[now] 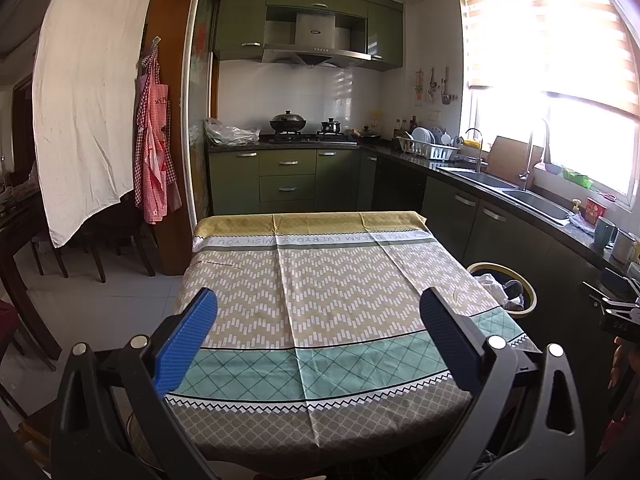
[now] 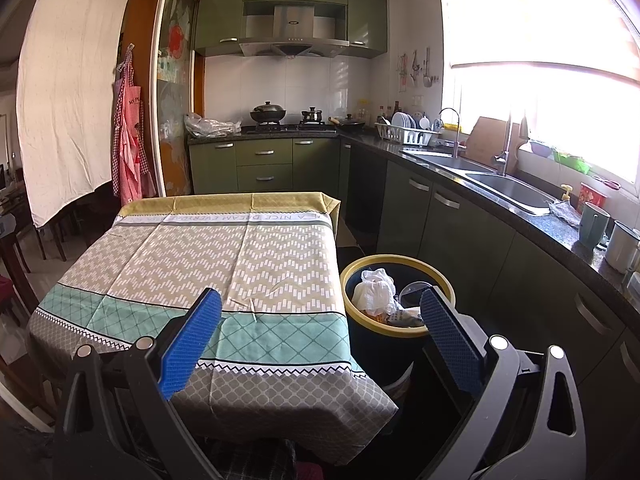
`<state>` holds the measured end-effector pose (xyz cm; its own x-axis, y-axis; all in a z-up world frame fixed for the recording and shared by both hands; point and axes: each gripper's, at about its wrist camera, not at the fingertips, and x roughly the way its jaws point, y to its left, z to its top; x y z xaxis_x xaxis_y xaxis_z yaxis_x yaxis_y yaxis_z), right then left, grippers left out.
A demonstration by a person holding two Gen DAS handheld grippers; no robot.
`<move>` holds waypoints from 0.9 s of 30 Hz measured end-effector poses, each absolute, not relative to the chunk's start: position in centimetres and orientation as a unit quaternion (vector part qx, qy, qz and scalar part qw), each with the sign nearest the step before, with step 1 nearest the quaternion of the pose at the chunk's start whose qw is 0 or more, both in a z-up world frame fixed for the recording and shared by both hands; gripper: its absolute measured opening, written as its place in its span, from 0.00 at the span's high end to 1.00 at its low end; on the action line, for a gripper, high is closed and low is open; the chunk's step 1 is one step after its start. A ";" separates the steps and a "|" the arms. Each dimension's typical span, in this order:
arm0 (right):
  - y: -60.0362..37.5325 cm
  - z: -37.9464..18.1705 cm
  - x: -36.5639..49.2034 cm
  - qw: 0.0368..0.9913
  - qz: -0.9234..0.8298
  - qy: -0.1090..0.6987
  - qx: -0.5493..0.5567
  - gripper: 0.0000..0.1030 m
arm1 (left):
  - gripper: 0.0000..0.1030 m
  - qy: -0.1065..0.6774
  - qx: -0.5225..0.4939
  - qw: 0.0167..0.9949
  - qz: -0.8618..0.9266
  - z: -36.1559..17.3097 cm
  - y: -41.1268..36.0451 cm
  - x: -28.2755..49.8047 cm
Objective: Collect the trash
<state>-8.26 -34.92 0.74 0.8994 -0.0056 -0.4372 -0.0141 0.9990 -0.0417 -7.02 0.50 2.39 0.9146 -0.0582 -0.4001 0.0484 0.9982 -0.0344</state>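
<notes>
A home kitchen: green cabinets (image 1: pixel 286 168), stove (image 1: pixel 308 138), sink (image 2: pixel 504 192), range hood (image 1: pixel 316 54).

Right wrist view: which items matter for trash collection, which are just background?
Job:
- trash bin, yellow rim, beside the table
- crumpled white paper and other scraps inside it
- table, patterned cloth
- left gripper and right gripper, both open, holding nothing

Background:
- wok on the stove
- dish rack
- sink
- apron

A dark, yellow-rimmed trash bin (image 2: pixel 362 344) stands upright on the floor just beside the tabletop's right edge, holding crumpled white paper (image 2: pixel 374 290) and scraps.
</notes>
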 end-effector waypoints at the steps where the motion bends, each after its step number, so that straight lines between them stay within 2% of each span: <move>1: -34.9 0.8 -8.3 0.974 0.002 0.224 -0.022 0.05 | 0.06 0.205 -0.012 0.978 -0.027 2.4 0.5 -7.0; 18: -34.9 0.6 -8.1 0.973 0.001 0.227 -0.024 0.05 | 0.06 0.208 -0.026 0.977 -0.045 2.2 0.3 -6.8; 27: -35.4 0.4 -7.9 0.973 0.001 0.229 -0.024 0.05 | 0.06 0.210 -0.002 0.977 -0.027 2.1 -0.4 -6.7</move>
<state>-7.88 -35.43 0.42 0.8955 -0.0083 -0.4451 -0.0139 0.9988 -0.0467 -6.72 -0.43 2.14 0.9102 -0.0525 -0.4108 0.0511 0.9986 -0.0144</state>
